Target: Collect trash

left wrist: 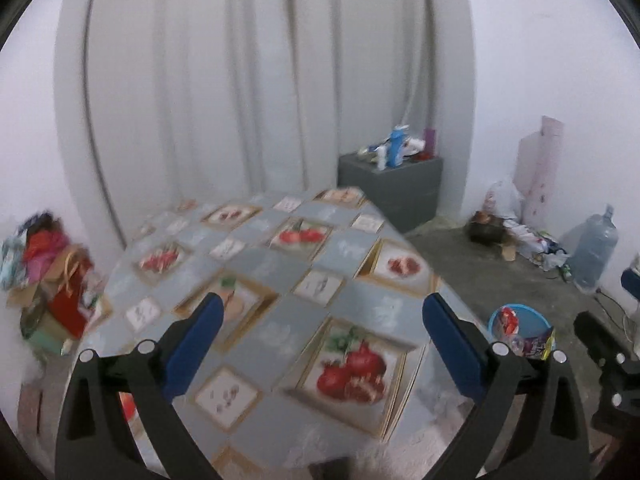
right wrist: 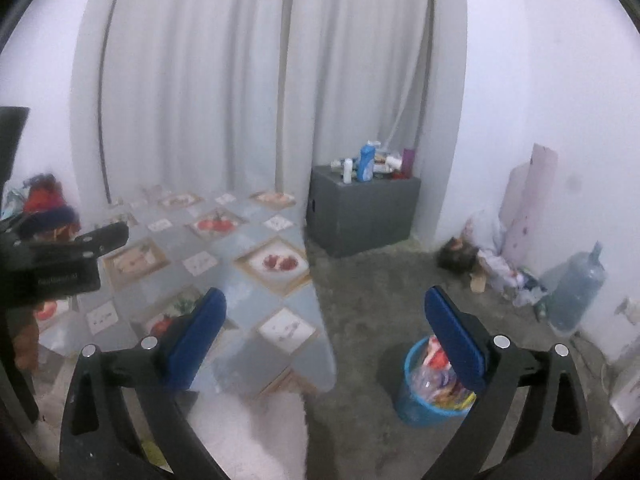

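Jaws of the left gripper [left wrist: 323, 320] and right gripper [right wrist: 325, 316] are spread, empty; the table [left wrist: 280, 280] should be scanned before the bin [right wrist: 430, 384] is left.

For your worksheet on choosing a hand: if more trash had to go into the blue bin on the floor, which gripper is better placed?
Right, probably. The right gripper is open and empty with the blue bin just below it; the left gripper faces the table.
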`<state>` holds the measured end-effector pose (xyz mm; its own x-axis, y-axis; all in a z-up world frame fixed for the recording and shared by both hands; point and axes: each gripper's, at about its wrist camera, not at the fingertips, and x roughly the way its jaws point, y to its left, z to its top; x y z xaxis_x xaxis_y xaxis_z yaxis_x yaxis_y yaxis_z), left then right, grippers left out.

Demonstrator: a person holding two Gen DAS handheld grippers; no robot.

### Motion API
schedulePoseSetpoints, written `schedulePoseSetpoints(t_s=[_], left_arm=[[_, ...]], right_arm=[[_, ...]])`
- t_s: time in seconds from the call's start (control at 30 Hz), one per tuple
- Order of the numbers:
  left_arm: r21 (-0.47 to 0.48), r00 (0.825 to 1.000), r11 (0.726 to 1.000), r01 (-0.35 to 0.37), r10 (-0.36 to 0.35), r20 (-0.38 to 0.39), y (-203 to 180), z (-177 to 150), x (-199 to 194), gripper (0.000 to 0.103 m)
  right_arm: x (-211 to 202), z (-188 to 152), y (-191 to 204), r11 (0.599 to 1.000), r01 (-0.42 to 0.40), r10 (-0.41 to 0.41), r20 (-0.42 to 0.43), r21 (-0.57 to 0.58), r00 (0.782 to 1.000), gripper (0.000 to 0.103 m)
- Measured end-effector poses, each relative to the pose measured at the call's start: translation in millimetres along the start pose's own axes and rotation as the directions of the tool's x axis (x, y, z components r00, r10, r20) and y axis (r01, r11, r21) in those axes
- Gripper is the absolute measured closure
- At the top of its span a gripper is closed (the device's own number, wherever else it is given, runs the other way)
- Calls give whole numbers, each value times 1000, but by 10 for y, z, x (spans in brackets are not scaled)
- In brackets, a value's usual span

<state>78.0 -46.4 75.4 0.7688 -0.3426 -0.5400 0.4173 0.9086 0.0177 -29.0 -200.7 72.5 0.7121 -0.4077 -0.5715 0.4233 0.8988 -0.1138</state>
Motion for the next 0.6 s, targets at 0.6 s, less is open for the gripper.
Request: schedulePoseSetpoints(t_s=[0.6], left_arm=[[-109,938,988,-107,64,-341,87,-454,312,5]], right_arm=[[366,-475,-63,985,171,-162,-359,-9,919,8]])
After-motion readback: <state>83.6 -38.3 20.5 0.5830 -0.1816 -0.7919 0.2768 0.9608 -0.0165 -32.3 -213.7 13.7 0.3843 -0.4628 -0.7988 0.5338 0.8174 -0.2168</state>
